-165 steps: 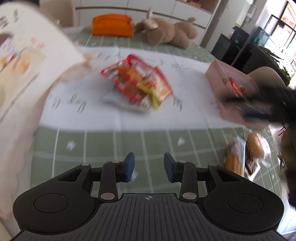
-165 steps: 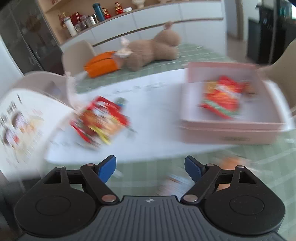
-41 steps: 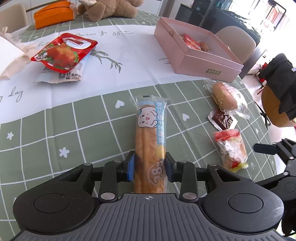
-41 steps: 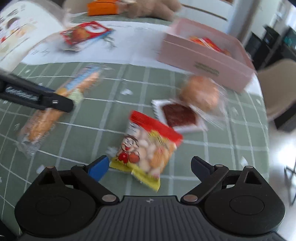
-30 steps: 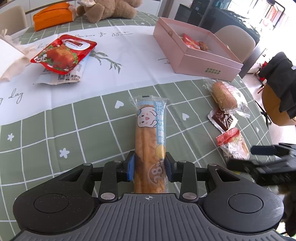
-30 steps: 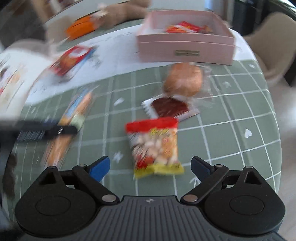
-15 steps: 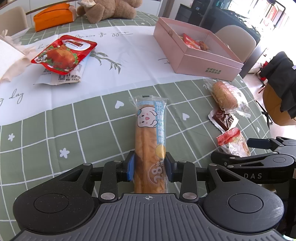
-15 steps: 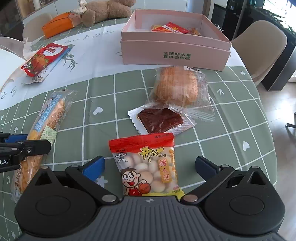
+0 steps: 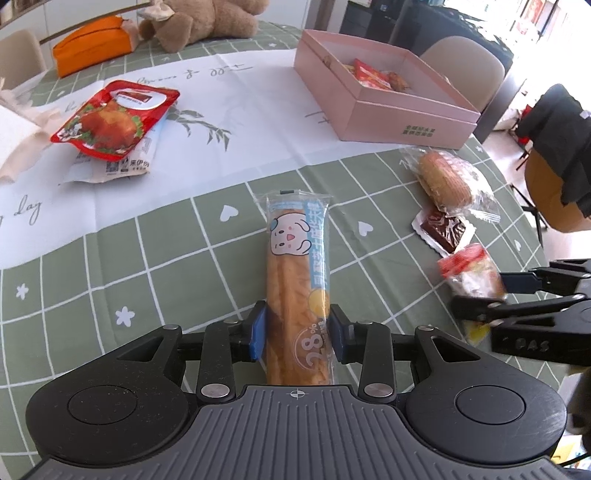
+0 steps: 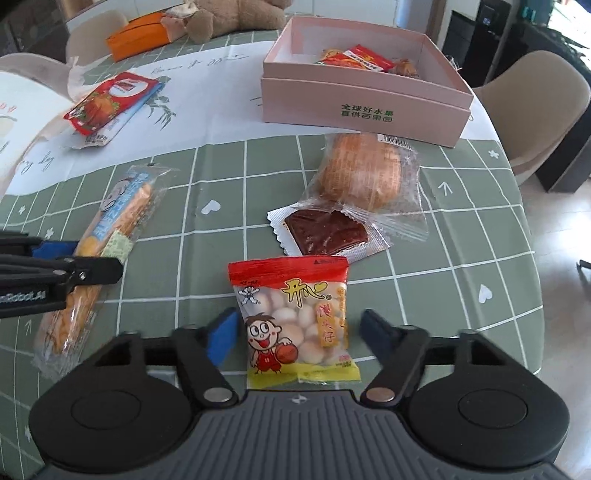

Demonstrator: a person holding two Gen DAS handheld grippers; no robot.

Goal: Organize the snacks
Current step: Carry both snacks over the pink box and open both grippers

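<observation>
My left gripper [image 9: 296, 334] is shut on the near end of a long bread stick packet [image 9: 297, 273] that lies on the green checked cloth; the packet also shows in the right wrist view [image 10: 99, 236]. My right gripper [image 10: 297, 334] is open, its jaws either side of a red and yellow puff snack bag [image 10: 295, 317] without touching it. The bag shows in the left wrist view [image 9: 471, 271] between the right gripper's fingers. The pink box [image 10: 364, 107] holds several snacks at the far side; it also shows in the left wrist view [image 9: 402, 118].
A wrapped round bread [image 10: 364, 171] and a dark brown sachet [image 10: 327, 232] lie between the puff bag and the box. A red chicken packet [image 9: 112, 122] lies on the white sheet at left. An orange case [image 9: 92, 44] and a teddy bear [image 9: 207, 20] are at the back.
My right gripper has come in over the puff snack bag and its jaws have narrowed around it. My left gripper stays shut on the bread stick packet.
</observation>
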